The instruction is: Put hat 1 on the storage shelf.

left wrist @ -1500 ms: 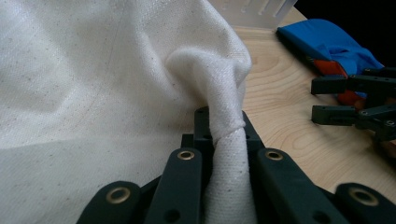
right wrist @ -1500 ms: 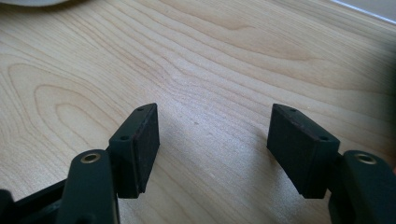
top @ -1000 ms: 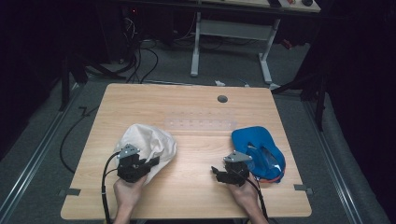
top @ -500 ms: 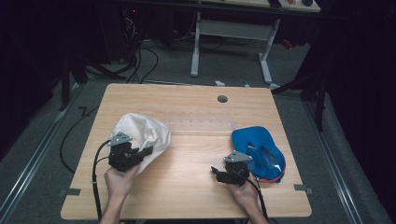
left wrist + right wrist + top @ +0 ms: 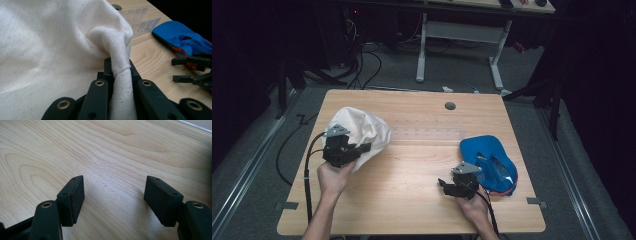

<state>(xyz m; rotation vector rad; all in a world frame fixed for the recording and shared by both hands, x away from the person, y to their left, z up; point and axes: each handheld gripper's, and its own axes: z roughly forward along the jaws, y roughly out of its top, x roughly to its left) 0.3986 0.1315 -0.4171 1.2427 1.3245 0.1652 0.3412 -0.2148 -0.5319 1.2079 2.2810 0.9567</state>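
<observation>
Reaching in from the near edge of the worktop [image 5: 412, 200], the person's two forearms each carry a gripper. At the near right, the right gripper [image 5: 451, 186] rests low over bare wood, its jaws spread wide with nothing between them; the right gripper view looks along those parted black pads at plain wood grain. Just beside this gripper, toward the right edge, lies a blue cloth item [image 5: 487, 157] with a glimpse of orange at its near rim; it sits flat on the worktop and the jaws are not touching it.

Farther in on the left, the left hand [image 5: 332, 176] holds the left gripper [image 5: 364, 147] raised above the surface. Its jaws are pressed together on a gathered, twisted fold of the white cloth bag [image 5: 362, 127], which bulges out behind and above the gripper. In the left gripper view, the pinched fold runs up between the two black jaws as a narrow rope of cream fabric, then opens into the broad body of the bag. A black cable [image 5: 306, 167] loops from this gripper toward the near left edge.

Beyond both, mid-worktop, faint pale rectangular marks [image 5: 427, 134] run in a row, and a round grommet hole [image 5: 450, 106] sits near the far edge. Past the worktop stand the white legs of another desk [image 5: 422, 55] and loose cables on the floor [image 5: 367, 55].
</observation>
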